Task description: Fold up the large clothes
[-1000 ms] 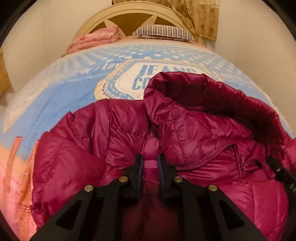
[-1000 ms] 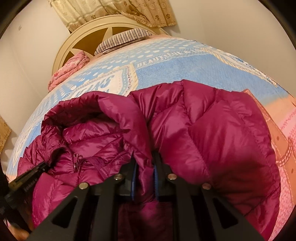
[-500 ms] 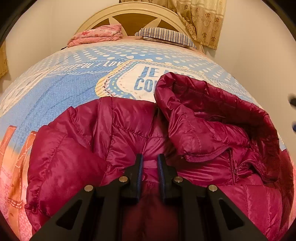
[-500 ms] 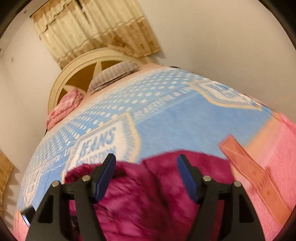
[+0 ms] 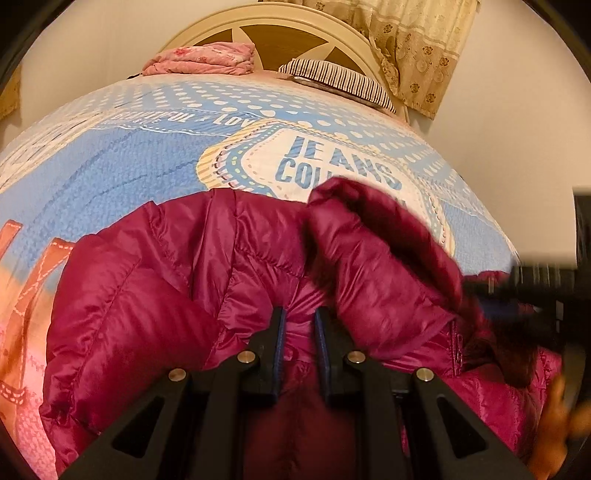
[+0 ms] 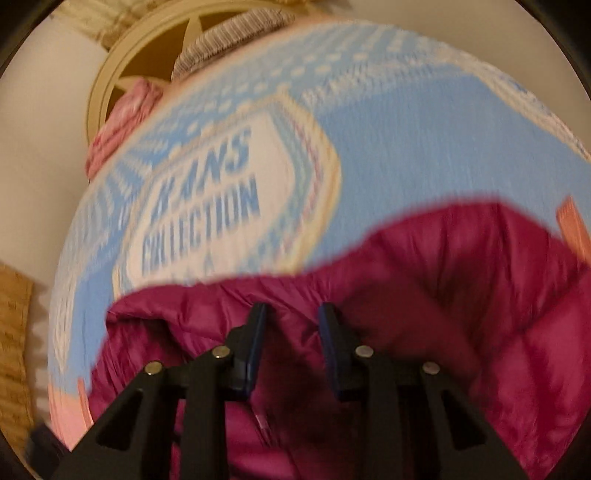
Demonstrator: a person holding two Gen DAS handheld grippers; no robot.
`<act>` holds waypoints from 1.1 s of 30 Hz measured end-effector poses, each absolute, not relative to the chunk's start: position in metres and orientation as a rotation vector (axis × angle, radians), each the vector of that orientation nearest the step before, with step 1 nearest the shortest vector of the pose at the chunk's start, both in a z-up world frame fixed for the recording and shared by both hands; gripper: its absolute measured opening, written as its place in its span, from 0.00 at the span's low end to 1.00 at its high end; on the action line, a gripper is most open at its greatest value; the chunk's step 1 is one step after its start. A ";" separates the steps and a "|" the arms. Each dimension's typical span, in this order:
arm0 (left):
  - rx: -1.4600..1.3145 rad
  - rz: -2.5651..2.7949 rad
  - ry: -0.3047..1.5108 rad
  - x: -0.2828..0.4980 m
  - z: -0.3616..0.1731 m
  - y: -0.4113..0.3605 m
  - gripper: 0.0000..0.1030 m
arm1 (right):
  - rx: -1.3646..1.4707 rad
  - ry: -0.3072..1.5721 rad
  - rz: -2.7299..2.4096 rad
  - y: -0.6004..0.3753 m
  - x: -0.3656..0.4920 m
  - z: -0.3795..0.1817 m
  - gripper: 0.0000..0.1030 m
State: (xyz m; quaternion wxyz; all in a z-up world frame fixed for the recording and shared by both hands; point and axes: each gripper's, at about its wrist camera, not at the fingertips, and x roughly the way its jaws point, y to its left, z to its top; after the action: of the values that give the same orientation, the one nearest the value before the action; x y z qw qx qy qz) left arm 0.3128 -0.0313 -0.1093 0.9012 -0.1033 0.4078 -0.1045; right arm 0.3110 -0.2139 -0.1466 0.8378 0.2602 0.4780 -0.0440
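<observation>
A magenta puffer jacket (image 5: pixel 155 295) with a hood (image 5: pixel 373 254) lies on the bed (image 5: pixel 122 158). My left gripper (image 5: pixel 298 325) is shut on a fold of the jacket near the collar. The right gripper shows blurred at the right edge of the left wrist view (image 5: pixel 532 291), by the hood. In the right wrist view the jacket (image 6: pixel 461 295) fills the lower frame. My right gripper (image 6: pixel 291 321) is open just above the jacket fabric, holding nothing. That view is motion-blurred.
The bed has a blue, white and pink printed cover. At its head are a cream headboard (image 5: pixel 280 26), a folded pink blanket (image 5: pixel 203 61) and a striped pillow (image 5: pixel 336 79). A beige curtain (image 5: pixel 413 44) hangs at the back right. Walls flank the bed.
My right gripper let go of the jacket, opened, lifted away, then came back down over the jacket by the hood. The left gripper kept its hold and the hood shifted slightly.
</observation>
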 end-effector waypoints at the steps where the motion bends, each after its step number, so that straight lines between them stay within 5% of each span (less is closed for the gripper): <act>1: -0.214 -0.216 0.843 0.312 -0.109 -0.031 0.16 | 0.540 1.002 -0.078 -0.214 0.301 -0.149 0.25; 6: -0.252 -0.220 0.839 0.311 -0.108 -0.024 0.16 | 0.371 0.924 -0.030 -0.209 0.272 -0.154 0.14; 19: -0.052 -0.159 0.694 0.356 0.000 -0.055 0.20 | 0.276 0.817 0.042 -0.208 0.259 -0.159 0.14; 21: 0.003 -0.147 0.728 0.378 -0.006 -0.073 0.28 | 0.290 0.813 0.053 -0.209 0.259 -0.159 0.14; 27: 0.099 0.063 0.978 0.394 -0.075 -0.078 0.28 | 0.345 0.802 0.087 -0.215 0.260 -0.161 0.14; 33: 0.130 0.081 0.939 0.352 -0.104 -0.062 0.29 | 0.378 0.800 0.107 -0.219 0.260 -0.161 0.14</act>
State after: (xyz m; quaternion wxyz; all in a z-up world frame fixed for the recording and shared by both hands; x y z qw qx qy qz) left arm 0.3520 -0.0620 -0.1037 0.8890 0.0623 0.4519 0.0392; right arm 0.2601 -0.2194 -0.1614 0.9024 0.1826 0.3868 0.0518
